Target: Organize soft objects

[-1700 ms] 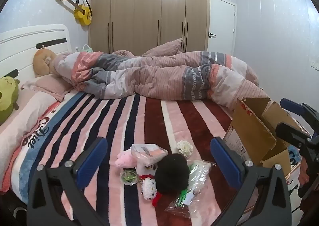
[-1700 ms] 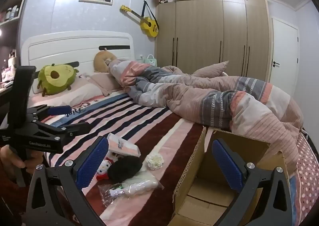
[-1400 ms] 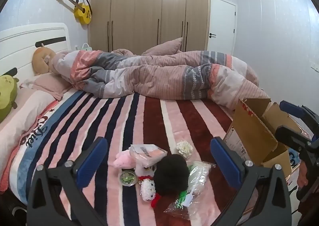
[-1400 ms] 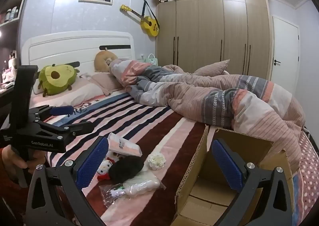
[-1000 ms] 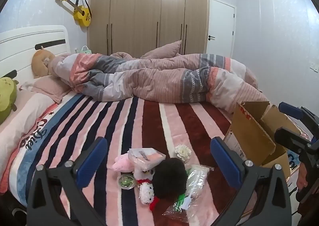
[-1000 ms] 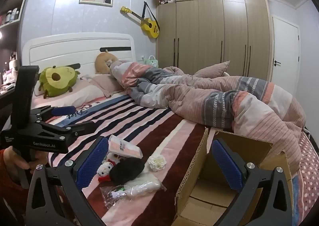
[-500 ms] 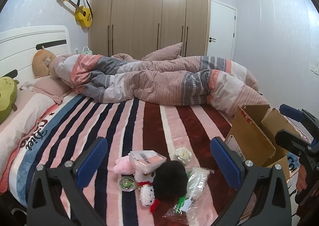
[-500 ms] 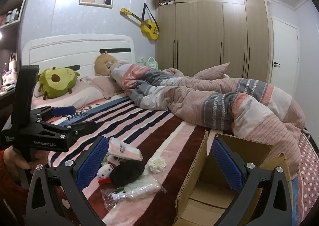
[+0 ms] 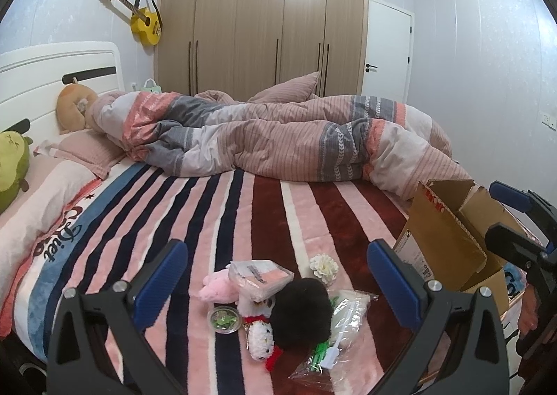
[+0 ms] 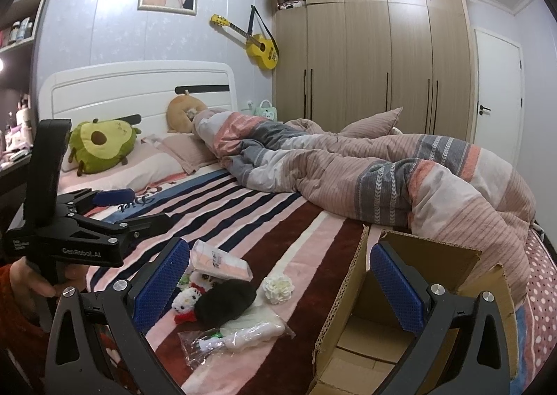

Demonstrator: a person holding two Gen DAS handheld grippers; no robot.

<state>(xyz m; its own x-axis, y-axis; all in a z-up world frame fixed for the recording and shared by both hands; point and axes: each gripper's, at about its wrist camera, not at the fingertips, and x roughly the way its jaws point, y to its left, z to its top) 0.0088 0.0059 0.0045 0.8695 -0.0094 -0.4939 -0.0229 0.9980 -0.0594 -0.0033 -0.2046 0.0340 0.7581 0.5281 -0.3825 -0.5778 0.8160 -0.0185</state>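
Bedroom: striped blanket [image 9: 195, 214] on bed, rumpled duvet [image 9: 296, 141] behind, wardrobe at far wall.
Soft pile: near edge of blanket; black pompom [image 9: 301, 313], pink plush [image 9: 216, 290], Hello Kitty plush [image 9: 259, 336], tissue pack [image 9: 259, 275], white fabric flower [image 9: 323, 266], clear bag w/ white stuffing [image 9: 343, 329], small green-filled cup [image 9: 224, 318]. All touching or nearly so, flower just apart.
Box: open cardboard box [image 10: 410, 311], upright, right of pile, on bed's near-right corner. Looks empty as far as visible.
Left gripper [image 9: 275, 285]: released, jaws wide, holding nothing. Pile sits dead ahead & below, framed betw its fingers; nearer arm for the pick, by my read.
Right gripper [image 10: 283, 283]: also released, nothing held. Pile ahead-left, box ahead-right; right finger overlaps box mouth.
Long axis: bag runs roughly front-to-back in left view; pompom round, no axis.
Key relation: pile → box = move rightward; likely left picks, carries across.
Left view only: pink plush, green cup, box's printed outer wall.
Right view only: box interior & floor flaps, avocado plush [image 10: 101, 146] at headboard, left gripper seen side-on [image 10: 104, 221].
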